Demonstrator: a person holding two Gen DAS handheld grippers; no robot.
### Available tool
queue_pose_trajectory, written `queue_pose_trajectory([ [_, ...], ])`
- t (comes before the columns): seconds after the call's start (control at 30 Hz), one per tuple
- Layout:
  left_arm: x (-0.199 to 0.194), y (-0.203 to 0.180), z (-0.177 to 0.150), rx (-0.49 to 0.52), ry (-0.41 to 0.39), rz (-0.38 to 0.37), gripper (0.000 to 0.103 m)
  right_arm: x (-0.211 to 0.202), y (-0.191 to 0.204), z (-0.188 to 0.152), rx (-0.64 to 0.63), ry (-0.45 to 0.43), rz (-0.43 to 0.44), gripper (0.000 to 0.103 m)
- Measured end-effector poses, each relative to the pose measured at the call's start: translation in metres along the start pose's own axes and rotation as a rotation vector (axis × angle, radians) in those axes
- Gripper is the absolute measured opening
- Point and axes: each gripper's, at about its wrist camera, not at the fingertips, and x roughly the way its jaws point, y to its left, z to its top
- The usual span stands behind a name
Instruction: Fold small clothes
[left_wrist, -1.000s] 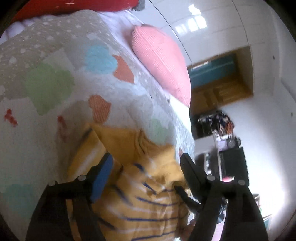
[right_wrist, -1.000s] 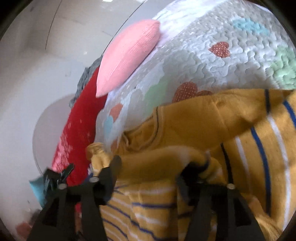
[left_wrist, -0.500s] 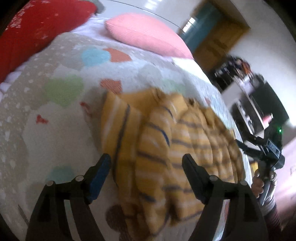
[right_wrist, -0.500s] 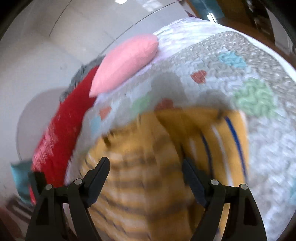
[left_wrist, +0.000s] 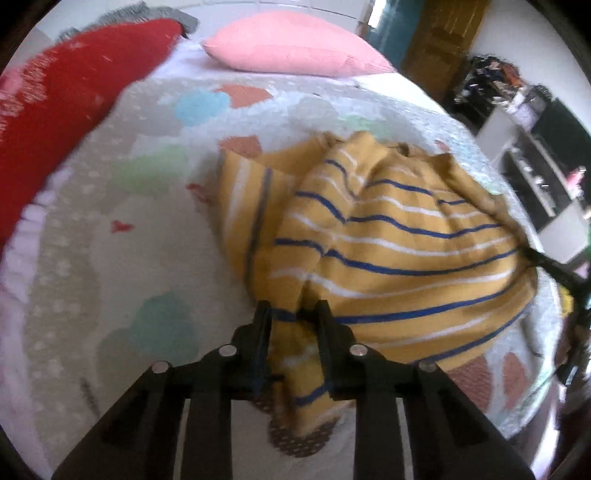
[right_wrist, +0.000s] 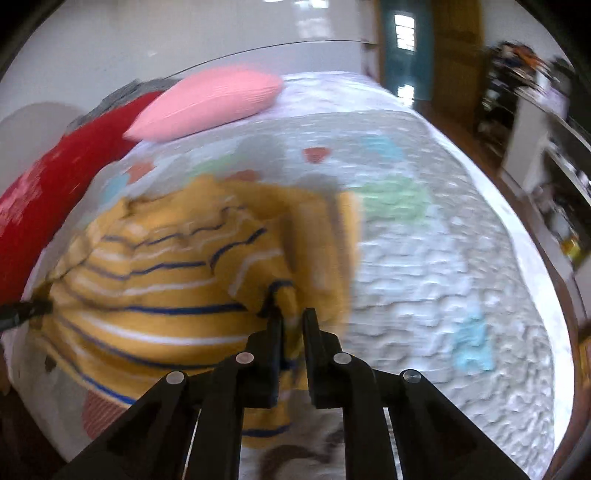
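A small yellow sweater (left_wrist: 399, 236) with blue and white stripes lies bunched on the quilted bedspread (left_wrist: 155, 206). My left gripper (left_wrist: 293, 314) is closing on a fold at the sweater's near edge, with cloth pinched between its fingers. In the right wrist view, the same sweater (right_wrist: 155, 295) fills the left half. My right gripper (right_wrist: 292, 317) is closing on a fold of its near right edge, cloth between the pads. Each gripper shows as a dark tip at the far edge of the other's view.
A pink pillow (left_wrist: 295, 48) and a red blanket (left_wrist: 55, 88) lie at the head of the bed. The bed's edge curves off to the right, past it a wooden door (right_wrist: 458, 44) and dark shelves (left_wrist: 546, 155). Bare quilt (right_wrist: 443, 288) lies right of the sweater.
Both grippers stood open above the sweater half a second ago; now both have come down on its near edge and closed on folds of cloth. Both views have rolled.
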Motion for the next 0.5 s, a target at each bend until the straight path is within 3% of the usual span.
queue_pose_trajectory([
  [0.03, 0.0, 0.005, -0.002, -0.006, -0.004, 0.054, 0.018, 0.0, -0.009, -0.002, 0.014, -0.001, -0.043, 0.012],
  [0.13, -0.004, 0.032, -0.014, -0.097, -0.009, -0.006, 0.028, 0.004, -0.04, -0.009, 0.059, 0.039, -0.164, 0.014],
  [0.2, -0.012, 0.039, -0.023, -0.122, -0.037, -0.03, 0.031, -0.005, -0.064, -0.017, 0.128, 0.036, -0.138, 0.016],
  [0.3, -0.029, 0.034, -0.034, -0.133, -0.11, -0.046, 0.04, -0.025, -0.068, -0.018, 0.16, -0.013, -0.094, 0.019],
  [0.33, -0.031, 0.03, -0.037, -0.14, -0.135, -0.065, 0.049, -0.035, -0.061, -0.016, 0.148, -0.04, -0.05, 0.022],
  [0.37, -0.035, 0.027, -0.04, -0.152, -0.164, -0.092, 0.061, -0.04, -0.052, -0.014, 0.132, -0.055, -0.019, 0.035],
  [0.4, -0.037, 0.024, -0.043, -0.17, -0.195, -0.124, 0.066, -0.044, -0.042, -0.014, 0.109, -0.069, 0.025, 0.045],
  [0.43, -0.037, 0.021, -0.047, -0.192, -0.228, -0.162, 0.072, -0.047, -0.033, -0.014, 0.09, -0.073, 0.062, 0.063],
  [0.47, -0.034, 0.019, -0.051, -0.212, -0.257, -0.201, 0.074, -0.049, -0.022, -0.018, 0.067, -0.074, 0.108, 0.073],
  [0.5, -0.028, 0.017, -0.053, -0.222, -0.27, -0.228, 0.075, -0.049, -0.013, -0.024, 0.05, -0.072, 0.131, 0.075],
])
